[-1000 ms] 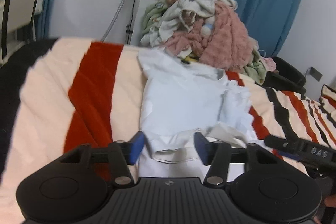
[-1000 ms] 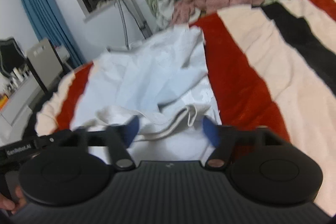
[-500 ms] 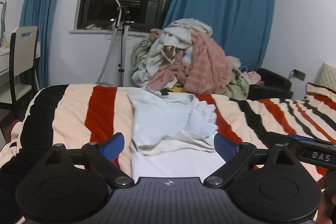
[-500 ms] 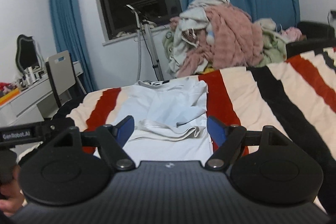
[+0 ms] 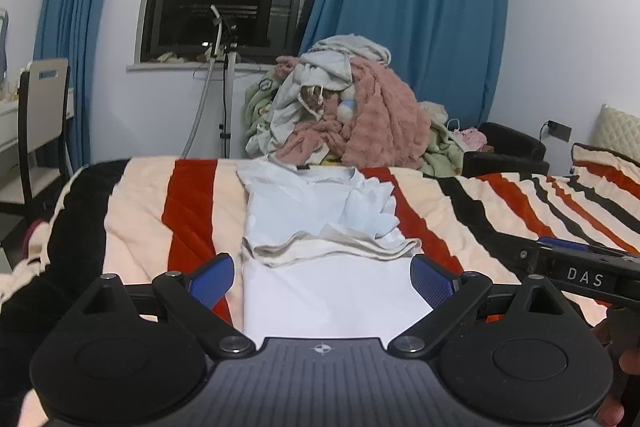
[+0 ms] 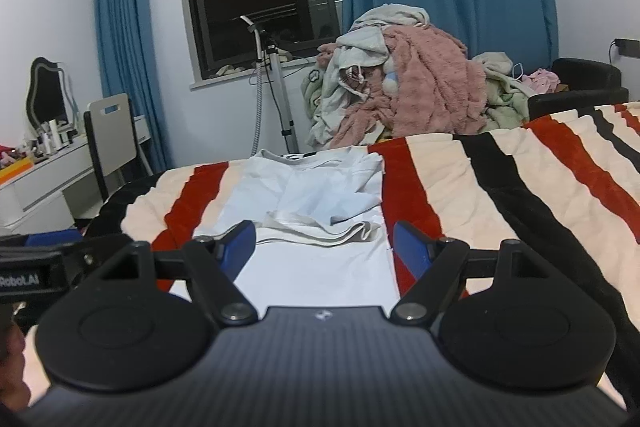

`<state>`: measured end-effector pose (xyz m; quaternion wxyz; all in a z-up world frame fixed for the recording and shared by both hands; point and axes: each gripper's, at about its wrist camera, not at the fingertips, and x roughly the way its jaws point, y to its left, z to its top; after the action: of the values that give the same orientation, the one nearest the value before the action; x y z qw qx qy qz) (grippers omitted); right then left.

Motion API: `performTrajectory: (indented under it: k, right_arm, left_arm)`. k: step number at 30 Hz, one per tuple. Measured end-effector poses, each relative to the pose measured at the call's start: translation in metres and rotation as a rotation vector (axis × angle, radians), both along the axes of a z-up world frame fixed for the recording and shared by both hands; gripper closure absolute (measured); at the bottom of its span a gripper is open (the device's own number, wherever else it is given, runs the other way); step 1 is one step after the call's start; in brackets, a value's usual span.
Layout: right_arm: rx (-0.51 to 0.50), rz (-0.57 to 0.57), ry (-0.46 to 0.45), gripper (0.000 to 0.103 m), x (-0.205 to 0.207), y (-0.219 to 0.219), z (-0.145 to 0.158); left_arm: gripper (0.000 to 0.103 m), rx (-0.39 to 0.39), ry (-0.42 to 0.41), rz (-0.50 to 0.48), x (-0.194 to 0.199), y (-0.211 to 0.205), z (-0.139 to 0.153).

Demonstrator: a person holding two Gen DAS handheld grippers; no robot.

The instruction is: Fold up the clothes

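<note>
A white T-shirt (image 5: 320, 211) lies flat on the striped bed blanket (image 5: 136, 211), sleeves folded in, its hem folded up across the middle. It also shows in the right wrist view (image 6: 320, 211). My left gripper (image 5: 322, 277) is open and empty, held above the shirt's near end. My right gripper (image 6: 324, 245) is open and empty, also over the near end. The right gripper's body shows at the right edge of the left wrist view (image 5: 580, 267).
A heap of unfolded clothes (image 5: 344, 107) with a pink fleece sits beyond the bed's far edge. A garment steamer stand (image 5: 224, 79) is under the window. A chair (image 5: 40, 107) and desk stand left. A black armchair (image 5: 508, 151) is at right.
Both grippers opened wide, let go of the shirt's hem and pulled back and up from the shirt. The hem now lies folded across the shirt's middle.
</note>
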<state>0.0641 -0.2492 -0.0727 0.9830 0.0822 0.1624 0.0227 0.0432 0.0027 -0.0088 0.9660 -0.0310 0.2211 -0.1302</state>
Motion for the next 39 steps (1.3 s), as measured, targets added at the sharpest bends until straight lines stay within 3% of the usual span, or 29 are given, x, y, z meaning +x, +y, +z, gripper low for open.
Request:
performTrajectory:
  k: [3,9,18,25,29,33,39]
  right_arm:
    - [-0.01,-0.02,0.008,0.026,0.001,0.0,-0.004]
    - [-0.002,-0.051,0.031,0.026,0.002,-0.002,-0.009]
    - [0.077,-0.101,0.15,0.026,0.012,-0.015,-0.025]
    - [0.172,-0.111,0.211,0.026,0.016,-0.026,-0.034]
    - [0.372,-0.118,0.299,0.026,0.016,-0.043,-0.052]
    - [0.692,-0.115,0.415,0.024,0.007,-0.058,-0.089]
    - [0.929,-0.115,0.482,0.025,0.009,-0.059,-0.119]
  left_arm:
    - [0.007,-0.005,0.021,0.002,0.003,0.001,-0.006]
    - [0.007,-0.041,0.148,-0.004,0.019,0.004,-0.027]
    - [0.007,-0.083,0.264,-0.006,0.028,0.005,-0.047]
    - [0.007,-0.179,0.38,-0.005,0.036,0.012,-0.061]
    - [0.008,-0.243,0.487,0.007,0.045,0.019,-0.077]
    - [0.008,-0.305,0.597,0.038,0.054,0.027,-0.097]
    - [0.008,-0.445,0.607,0.062,0.063,0.042,-0.109]
